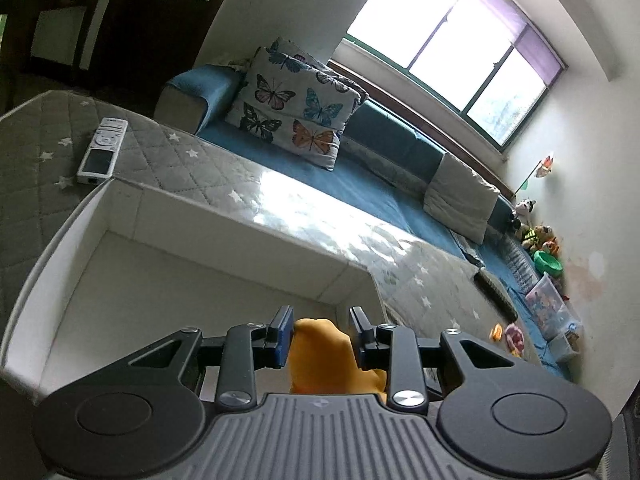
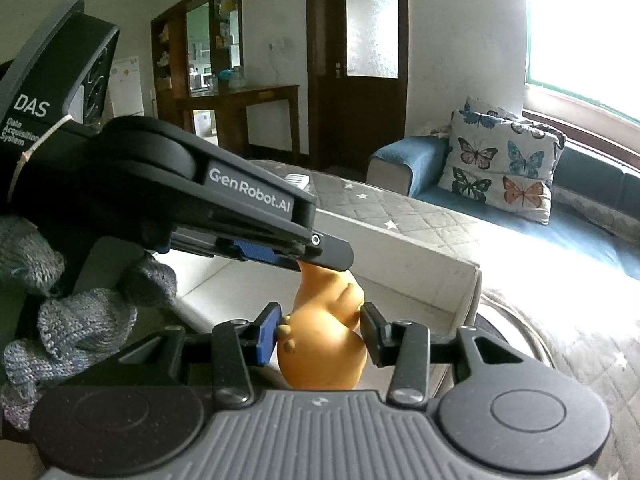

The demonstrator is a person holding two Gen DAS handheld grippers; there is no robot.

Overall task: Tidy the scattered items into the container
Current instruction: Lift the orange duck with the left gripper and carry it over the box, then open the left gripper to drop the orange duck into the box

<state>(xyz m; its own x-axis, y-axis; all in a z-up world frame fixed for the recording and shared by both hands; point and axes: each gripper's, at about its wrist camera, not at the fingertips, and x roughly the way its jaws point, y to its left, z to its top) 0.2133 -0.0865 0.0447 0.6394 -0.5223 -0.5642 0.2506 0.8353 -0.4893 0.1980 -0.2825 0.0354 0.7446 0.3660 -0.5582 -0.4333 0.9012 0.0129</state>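
Observation:
An orange rubber toy [image 2: 324, 336] hangs over the white box [image 2: 424, 260]. My right gripper [image 2: 320, 330] is shut on its body. My left gripper [image 1: 320, 334] is shut on the toy's upper end [image 1: 324, 356]; in the right wrist view it comes in from the left, with its fingers [image 2: 328, 254] on the toy's top. The white box [image 1: 224, 224] is open and looks empty inside. It stands on a grey quilted table with white stars [image 1: 192, 156].
A white remote [image 1: 102, 150] lies on the table beyond the box. A blue sofa [image 1: 376, 184] with a butterfly cushion [image 1: 292, 108] runs under the window. Toys and a clear bin [image 1: 548, 308] sit at the sofa's far end. A dark door [image 2: 356, 60] is behind.

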